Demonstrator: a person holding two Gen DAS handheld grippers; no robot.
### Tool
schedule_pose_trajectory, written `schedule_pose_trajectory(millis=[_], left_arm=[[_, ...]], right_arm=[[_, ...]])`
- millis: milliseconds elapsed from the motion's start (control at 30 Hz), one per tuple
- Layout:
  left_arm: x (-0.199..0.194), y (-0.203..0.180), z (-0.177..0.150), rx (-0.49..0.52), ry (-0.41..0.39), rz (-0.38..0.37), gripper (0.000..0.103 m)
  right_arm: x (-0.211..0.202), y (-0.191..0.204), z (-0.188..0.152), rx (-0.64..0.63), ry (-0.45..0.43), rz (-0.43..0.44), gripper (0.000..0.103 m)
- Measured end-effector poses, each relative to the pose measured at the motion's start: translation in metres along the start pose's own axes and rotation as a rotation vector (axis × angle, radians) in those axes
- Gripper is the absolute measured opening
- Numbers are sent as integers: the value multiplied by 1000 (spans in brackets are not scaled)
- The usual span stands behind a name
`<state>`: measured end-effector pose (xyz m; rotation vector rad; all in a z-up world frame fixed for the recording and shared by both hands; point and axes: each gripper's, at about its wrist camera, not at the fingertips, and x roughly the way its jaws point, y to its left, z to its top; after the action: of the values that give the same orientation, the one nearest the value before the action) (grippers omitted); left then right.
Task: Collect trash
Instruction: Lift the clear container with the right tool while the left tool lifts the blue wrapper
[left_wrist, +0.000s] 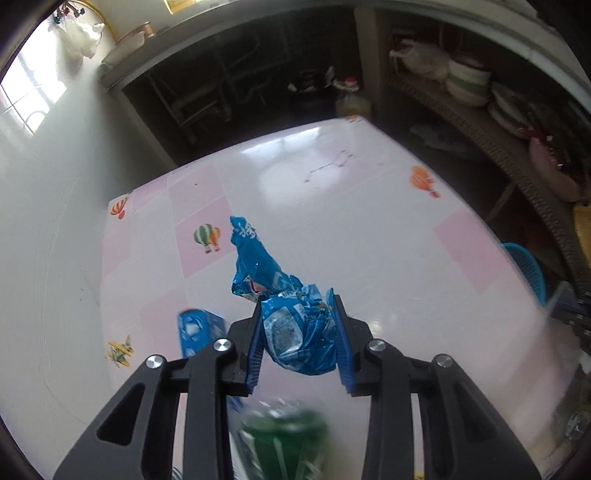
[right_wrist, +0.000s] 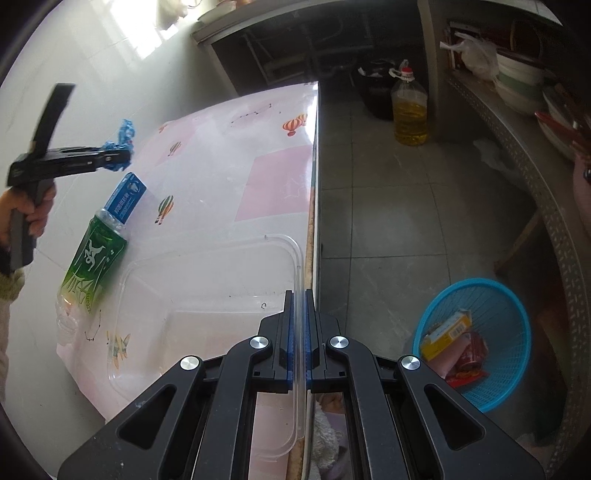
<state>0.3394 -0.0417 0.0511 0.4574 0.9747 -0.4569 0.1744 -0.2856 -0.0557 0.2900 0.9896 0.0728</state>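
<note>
Two tongs on show. Left tongs (left_wrist: 298, 325) clamped on one crumpled blue wrapper (left_wrist: 291, 325), held up off the counter (left_wrist: 369, 221) with its twisted tail sticking out past the tips. Same wrapper (right_wrist: 120, 147) seen from the right wrist view, pinched at the end of the left tongs (right_wrist: 118, 155), one hand (right_wrist: 26, 210) wrapped round the handle.

Right tongs (right_wrist: 300, 306) squeezed shut on the rim of one clear tray (right_wrist: 207, 280), right at the counter (right_wrist: 273, 184) edge nearest the floor.

Still lying on the counter: one green bottle (right_wrist: 94, 262) on its side, and one small blue box (right_wrist: 127, 197) touching the bottle's upper end. From the left wrist view, box (left_wrist: 201, 328) just left of the tongs, bottle (left_wrist: 284, 443) blurred underneath them.

Down on the floor: one blue basket (right_wrist: 506, 350), right of the counter, with one yellow box (right_wrist: 447, 332) and some red packaging inside, count of that unclear. Further back, one big jug (right_wrist: 410, 110) of yellow oil with a red cap.

Printed on the counter cover: four hot-air balloons and one little plane.
</note>
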Motion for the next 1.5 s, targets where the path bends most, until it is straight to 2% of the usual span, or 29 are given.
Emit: schedule_pose_trajectory(millis=[100, 133, 200, 233, 367, 567, 867, 1033, 1500], left_arm=[[-45, -35, -44, -126, -50, -227, 32], [-57, -51, -63, -155, -56, -277, 32], [-67, -73, -97, -207, -68, -332, 32], [-68, -82, -111, -225, -73, -329, 32], [-56, -108, -156, -269, -92, -208, 32], [-39, -122, -185, -308, -102, -88, 32], [-31, -126, -206, -361, -78, -100, 32], [-34, -129, -210, -360, -88, -82, 32], [-39, -133, -214, -350, -106, -68, 32]], right_arm=[[-9, -4, -9, 15, 4, -9, 3], [-13, -5, -13, 21, 3, -13, 3], [-18, -6, -17, 39, 9, -13, 3], [-19, -6, -21, 45, 14, -19, 3], [-22, -7, -31, 79, 35, -17, 3], [-22, -3, -36, 89, 53, -51, 8], [-19, -6, -45, 127, 72, -68, 9], [-22, -6, -47, 154, 61, -62, 4], [-35, -19, -51, 265, 20, 3, 2]])
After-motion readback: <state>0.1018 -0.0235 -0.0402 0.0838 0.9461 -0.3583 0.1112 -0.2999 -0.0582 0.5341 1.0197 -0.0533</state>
